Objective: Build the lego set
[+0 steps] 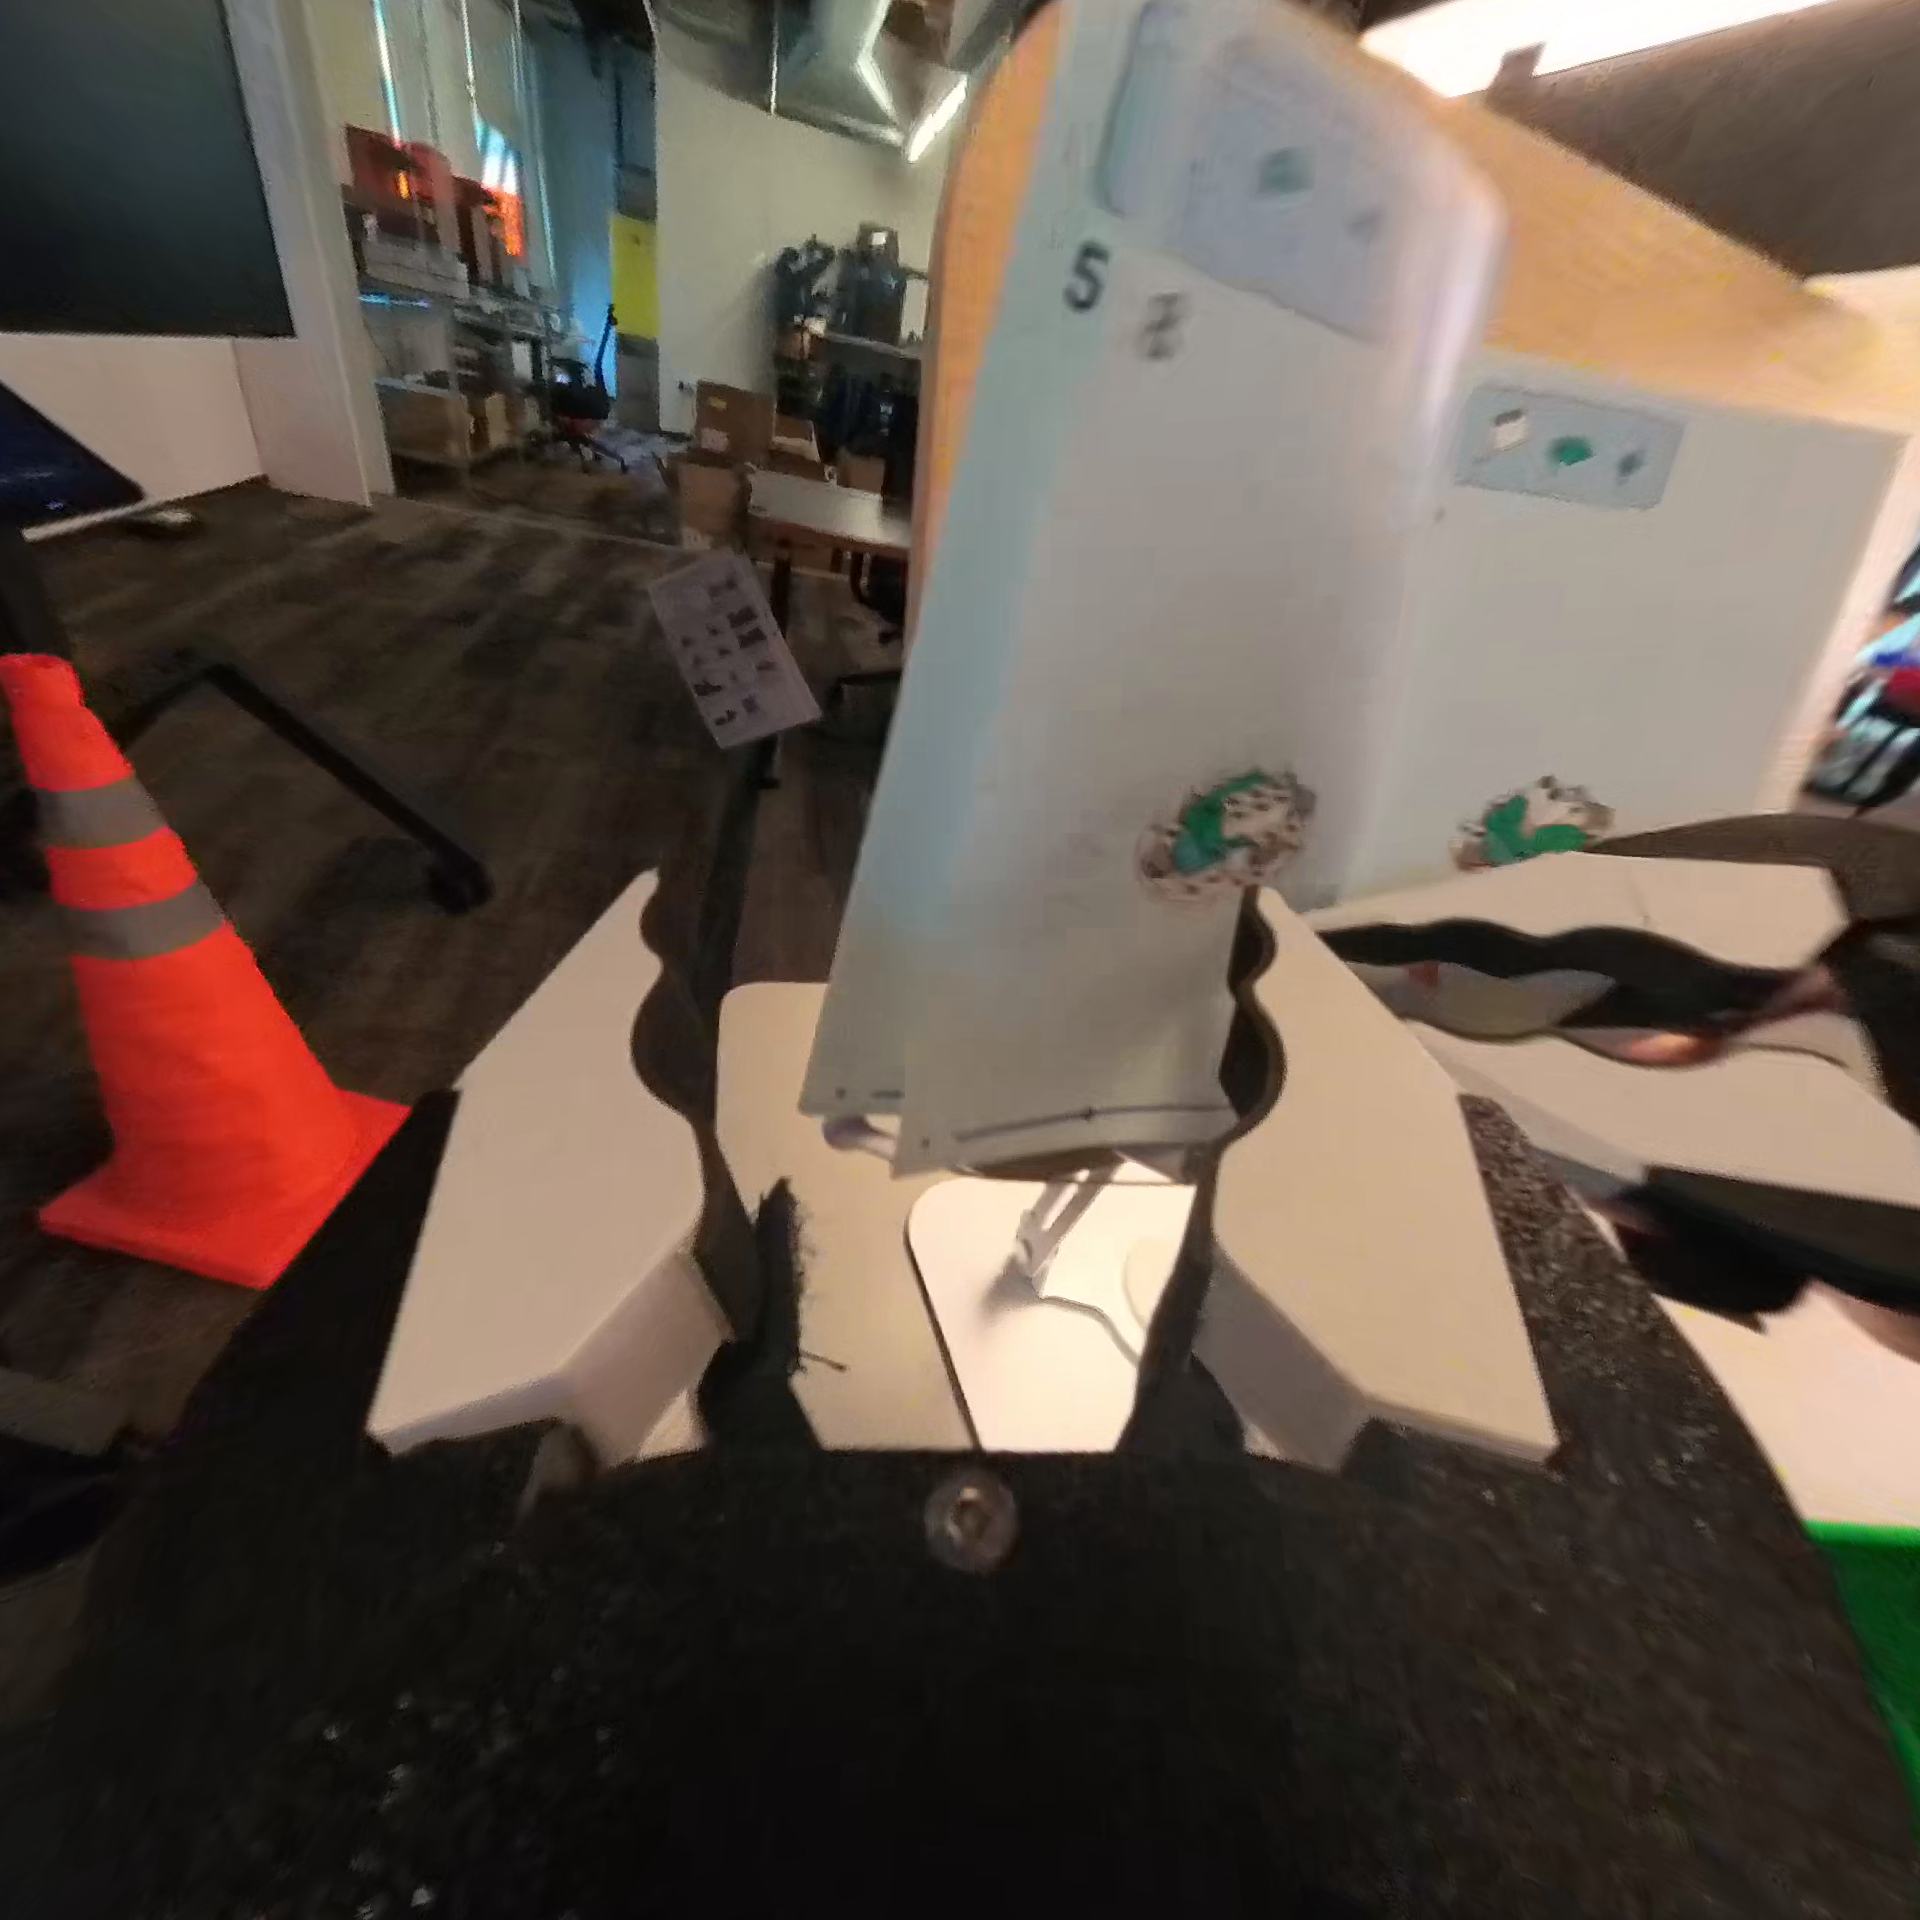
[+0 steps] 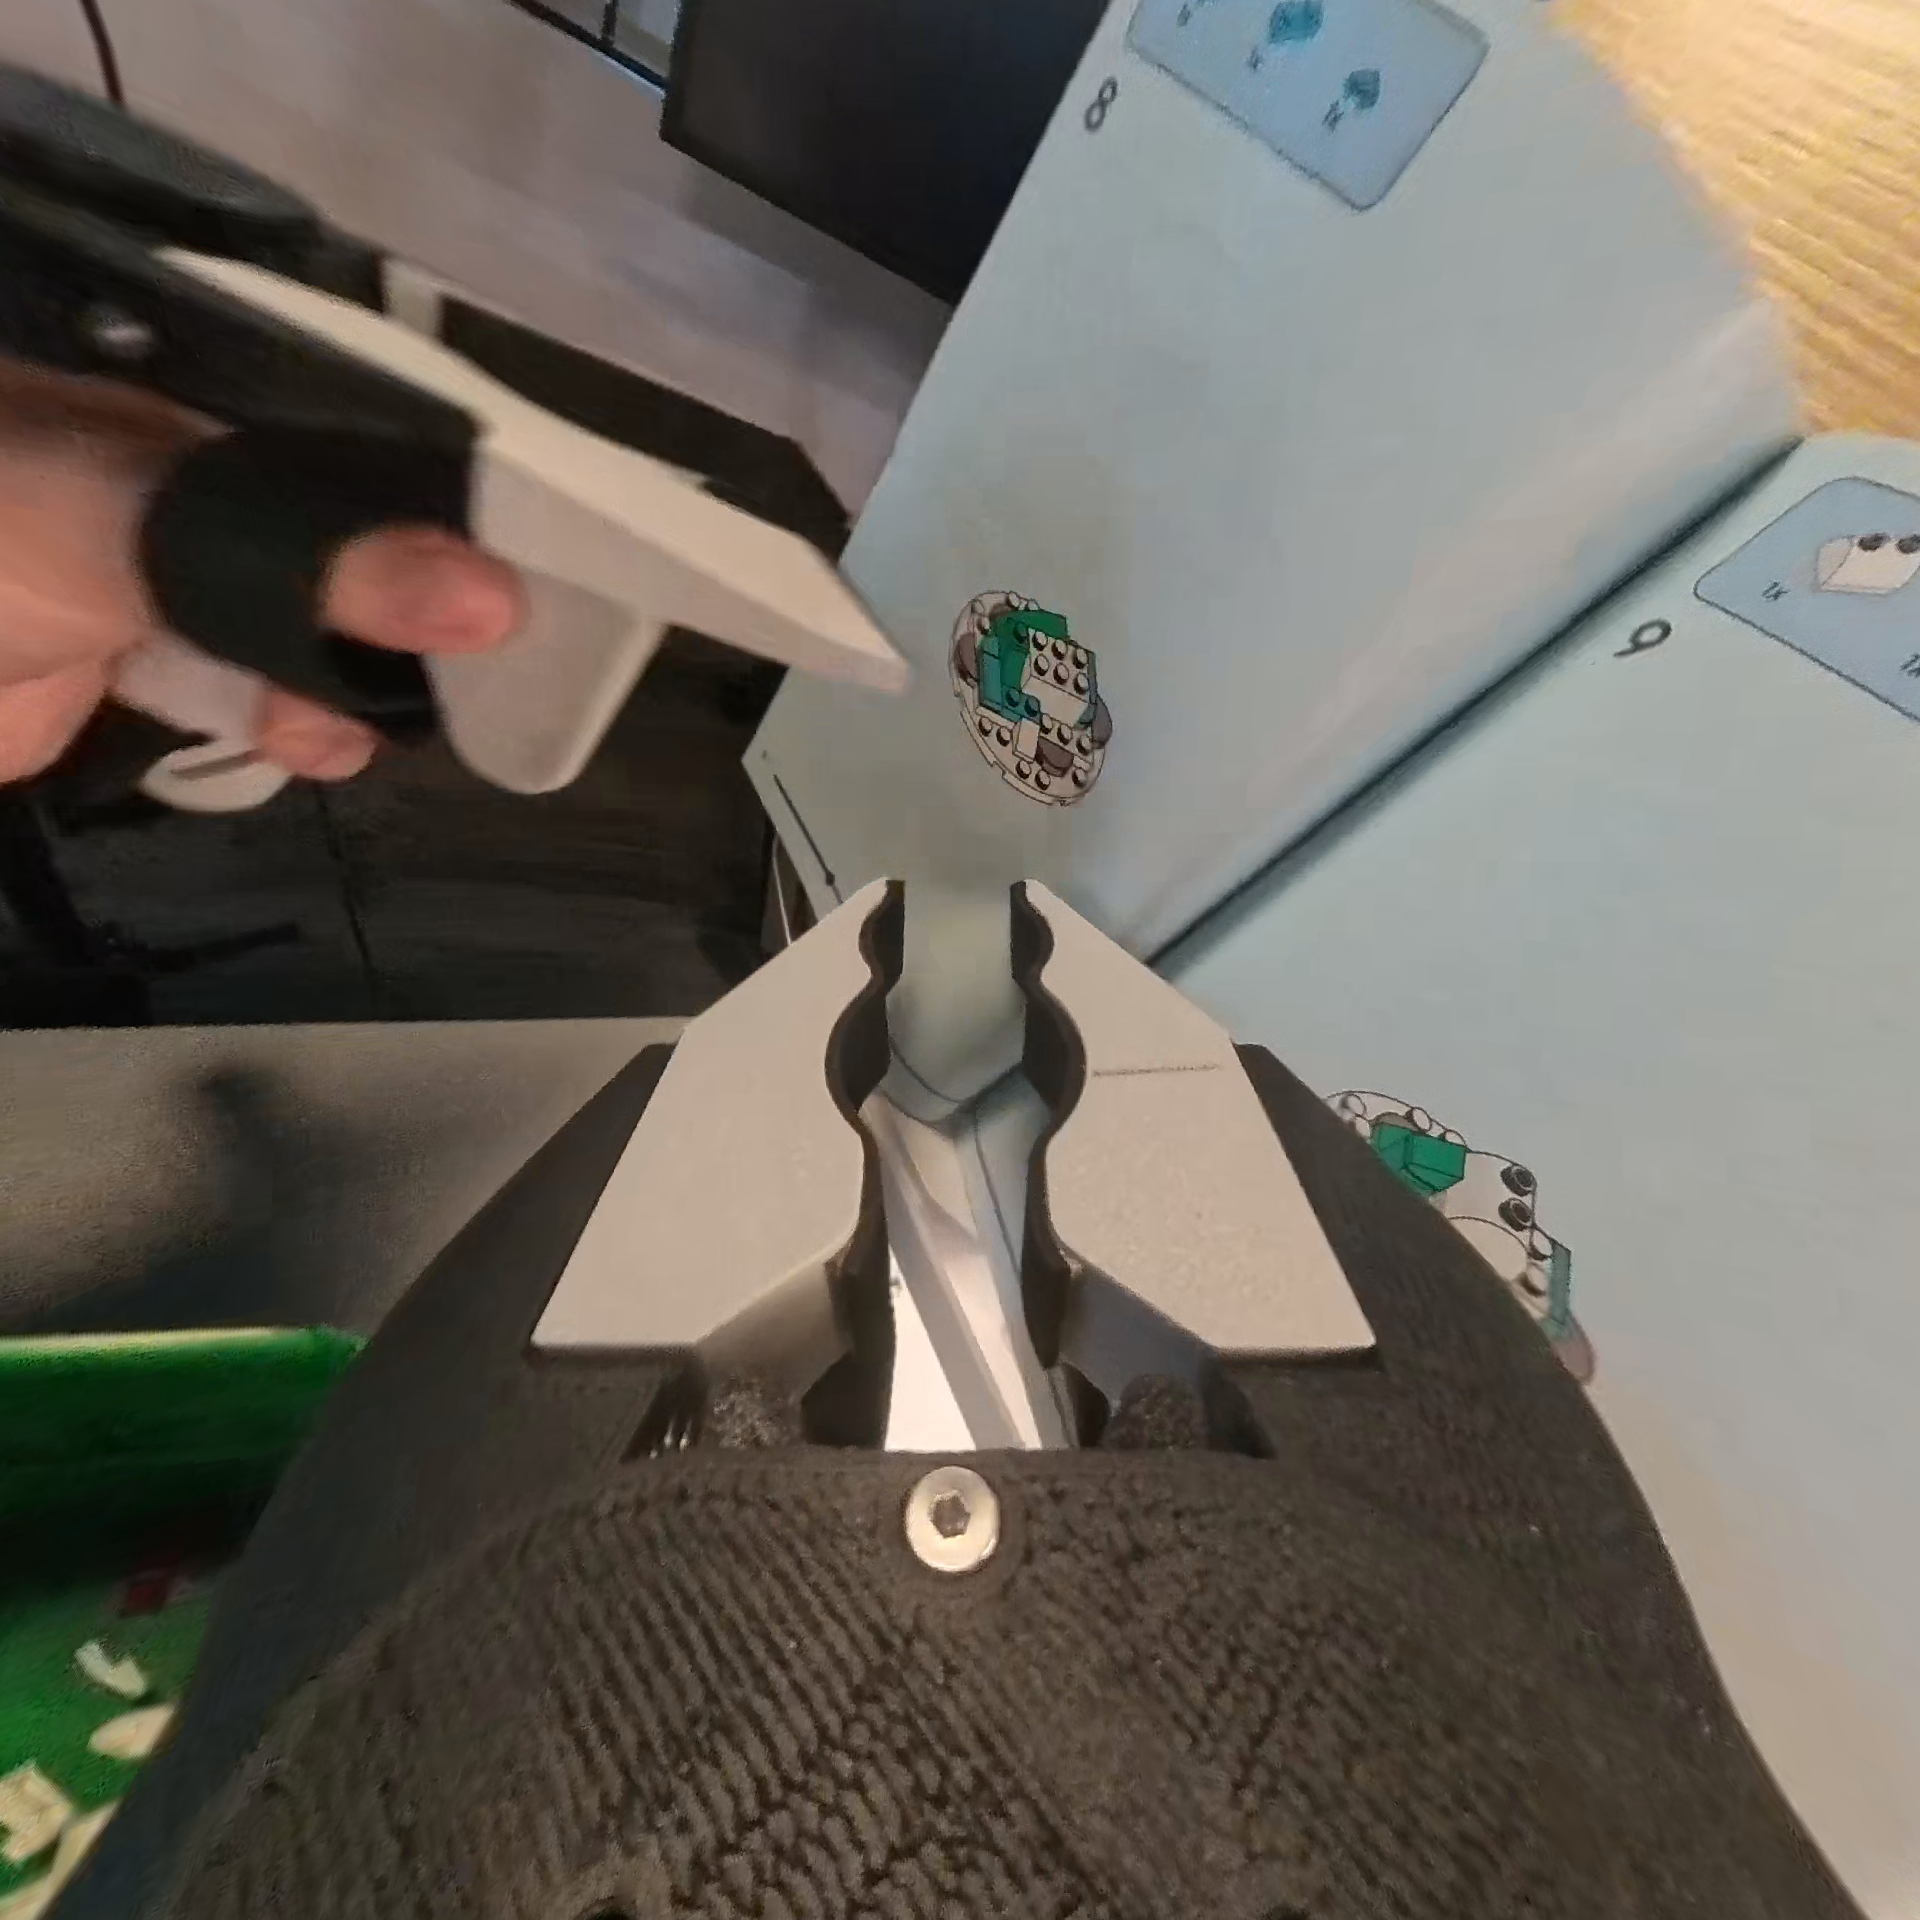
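The instruction booklet [image 1: 1091, 623] stands open on a white stand [image 1: 1039, 1299] on the table. My left gripper [image 1: 956, 894] is wide open. The loose page hangs between its fingers, close to the right finger [image 1: 1351, 1091], and the left pad stands far from the page. In the right wrist view my right gripper [image 2: 956, 894] is shut on the lower edge of a booklet page [image 2: 1299, 468], which curls between the pads. The left gripper's finger [image 2: 675, 582], held by a gloved hand, points at that page from the left. The right gripper also shows at the right of the left wrist view [image 1: 1558, 977].
A green mat [image 2: 125, 1455] with loose white bricks [image 2: 114, 1673] lies on the table at the lower left. An orange traffic cone [image 1: 156, 987] stands on the floor to the left. A sheet on a black stand [image 1: 738, 665] is beyond the table.
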